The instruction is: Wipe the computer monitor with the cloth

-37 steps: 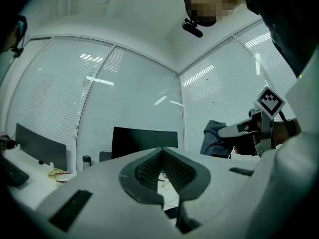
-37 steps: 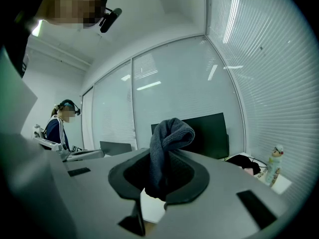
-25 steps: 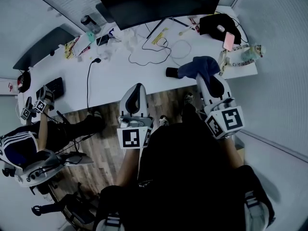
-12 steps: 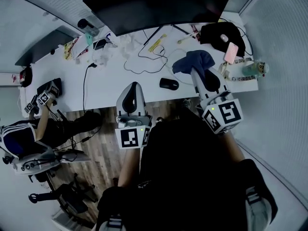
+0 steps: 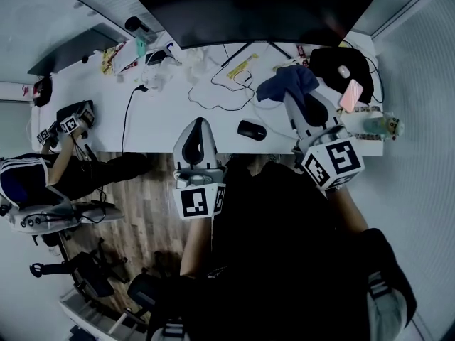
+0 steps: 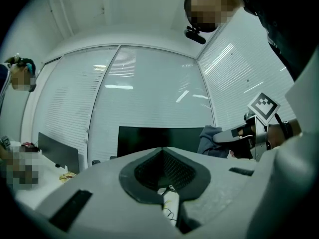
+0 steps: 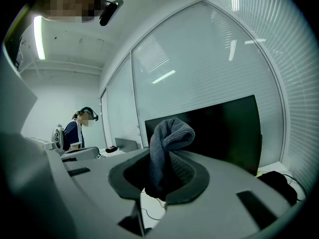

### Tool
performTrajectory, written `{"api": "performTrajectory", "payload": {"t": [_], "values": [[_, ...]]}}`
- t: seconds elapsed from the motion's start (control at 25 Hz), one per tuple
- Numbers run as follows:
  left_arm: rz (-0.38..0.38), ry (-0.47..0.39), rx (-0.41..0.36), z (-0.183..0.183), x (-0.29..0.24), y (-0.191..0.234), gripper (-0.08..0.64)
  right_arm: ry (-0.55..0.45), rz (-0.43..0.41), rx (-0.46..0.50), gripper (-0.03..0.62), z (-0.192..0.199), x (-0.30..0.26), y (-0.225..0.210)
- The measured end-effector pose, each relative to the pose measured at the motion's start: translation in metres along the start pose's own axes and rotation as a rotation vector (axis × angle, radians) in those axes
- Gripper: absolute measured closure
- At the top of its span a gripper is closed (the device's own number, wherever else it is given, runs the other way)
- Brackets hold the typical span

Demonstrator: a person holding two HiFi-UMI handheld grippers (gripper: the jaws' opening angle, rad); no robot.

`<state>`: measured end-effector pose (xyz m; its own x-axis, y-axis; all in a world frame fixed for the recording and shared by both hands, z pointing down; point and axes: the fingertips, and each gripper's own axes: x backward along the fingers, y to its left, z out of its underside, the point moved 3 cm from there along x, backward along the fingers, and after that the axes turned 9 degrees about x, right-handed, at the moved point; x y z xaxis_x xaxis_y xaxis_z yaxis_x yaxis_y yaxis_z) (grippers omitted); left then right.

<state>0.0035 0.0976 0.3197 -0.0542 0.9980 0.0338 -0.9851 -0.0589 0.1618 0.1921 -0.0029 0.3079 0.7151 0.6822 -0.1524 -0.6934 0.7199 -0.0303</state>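
Right gripper [image 5: 293, 104] clamped on cloth [image 5: 286, 84], cloth bunched above jaws, just before monitor [image 5: 256, 9] lower right. Left gripper [image 5: 197, 124] closed, empty, well short of monitor.

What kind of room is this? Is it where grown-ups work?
Most likely an office. There's a long white desk with a big computer monitor, a mouse and cables, glass walls with blinds, and another person sitting nearby.
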Motion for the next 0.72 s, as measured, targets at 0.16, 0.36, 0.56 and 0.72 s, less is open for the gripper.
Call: {"api": "performTrajectory", "payload": {"t": [0.16,0.36,0.56,0.72], "values": [[-0.004,-0.004,0.01,-0.003,-0.011,0.028,0.552,0.005,0.007,0.016,0.531,-0.006,-0.032,0.008],[0.038,-0.008,0.028,-0.012,-0.036,0.072,0.552,-0.008,0.037,0.043,0.531,-0.025,-0.074,0.024],[0.093,-0.018,0.042,-0.013,-0.063,0.112,0.552,-0.024,0.074,0.078,0.531,-0.04,-0.114,0.039],[0.121,-0.005,0.03,-0.011,-0.08,0.138,0.552,-0.023,0.072,0.111,0.531,-0.049,-0.146,0.052]]}}
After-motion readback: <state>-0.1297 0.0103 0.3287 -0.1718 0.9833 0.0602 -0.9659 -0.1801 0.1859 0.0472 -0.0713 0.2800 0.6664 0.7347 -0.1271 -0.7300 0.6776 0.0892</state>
